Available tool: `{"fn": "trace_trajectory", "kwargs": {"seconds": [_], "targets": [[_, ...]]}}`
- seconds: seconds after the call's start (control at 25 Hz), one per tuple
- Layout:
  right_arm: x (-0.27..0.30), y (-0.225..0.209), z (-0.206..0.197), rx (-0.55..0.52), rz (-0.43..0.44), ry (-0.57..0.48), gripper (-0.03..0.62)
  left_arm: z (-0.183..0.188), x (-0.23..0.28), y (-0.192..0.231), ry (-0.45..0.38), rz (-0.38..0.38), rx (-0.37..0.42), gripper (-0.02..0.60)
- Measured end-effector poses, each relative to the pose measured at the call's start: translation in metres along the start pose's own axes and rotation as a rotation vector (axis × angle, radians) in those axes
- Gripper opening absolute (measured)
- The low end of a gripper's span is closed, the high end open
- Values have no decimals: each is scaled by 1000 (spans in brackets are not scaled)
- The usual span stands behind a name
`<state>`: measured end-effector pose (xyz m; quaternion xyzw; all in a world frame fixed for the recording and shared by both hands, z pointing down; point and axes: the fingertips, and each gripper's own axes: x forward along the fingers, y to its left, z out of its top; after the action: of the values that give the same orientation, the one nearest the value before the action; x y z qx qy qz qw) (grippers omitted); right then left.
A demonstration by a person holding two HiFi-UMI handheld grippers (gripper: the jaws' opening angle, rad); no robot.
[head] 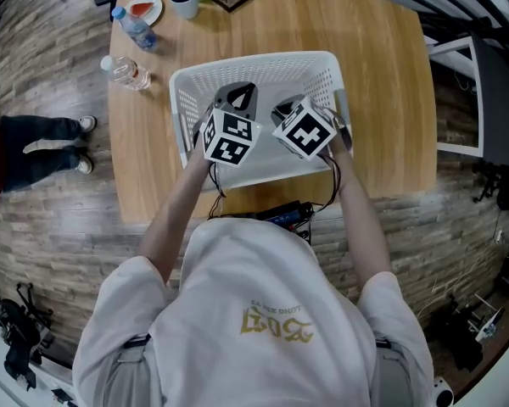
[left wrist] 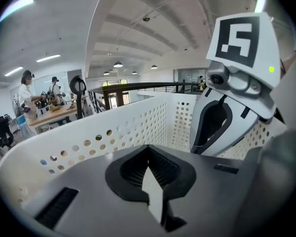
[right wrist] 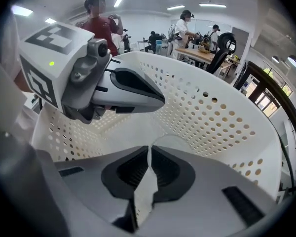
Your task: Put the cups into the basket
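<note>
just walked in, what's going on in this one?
A person holds a gripper in each hand, both down inside the white basket on the wooden table. The left gripper is shut with nothing in it. The right gripper is pinched on a thin white thing with a rounded edge, likely a white cup, though it is hard to tell apart from the basket floor. A dark cup stands at the table's far end, outside the basket.

White perforated basket (left wrist: 113, 132), left gripper (left wrist: 148, 149) tongs closed inside it, right gripper (left wrist: 207, 138) just beside, people (left wrist: 27, 90) beyond.
</note>
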<state>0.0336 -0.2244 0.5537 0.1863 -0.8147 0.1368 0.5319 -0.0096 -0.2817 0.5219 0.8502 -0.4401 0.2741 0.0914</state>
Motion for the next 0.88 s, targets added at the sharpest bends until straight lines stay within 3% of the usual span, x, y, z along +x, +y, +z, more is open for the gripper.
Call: {"fn": "trace_trajectory", "kwargs": {"seconds": [0.2, 0.36, 0.88], "targets": [[12, -2, -11, -27, -15, 49, 26, 1, 2, 5, -21, 27, -30, 5], [18, -4, -18, -59, -35, 82, 26, 3, 1, 7, -57, 2, -54, 6], [23, -12, -13, -87, -93, 77, 28, -16, 8, -3, 42, -37, -52, 6]]}}
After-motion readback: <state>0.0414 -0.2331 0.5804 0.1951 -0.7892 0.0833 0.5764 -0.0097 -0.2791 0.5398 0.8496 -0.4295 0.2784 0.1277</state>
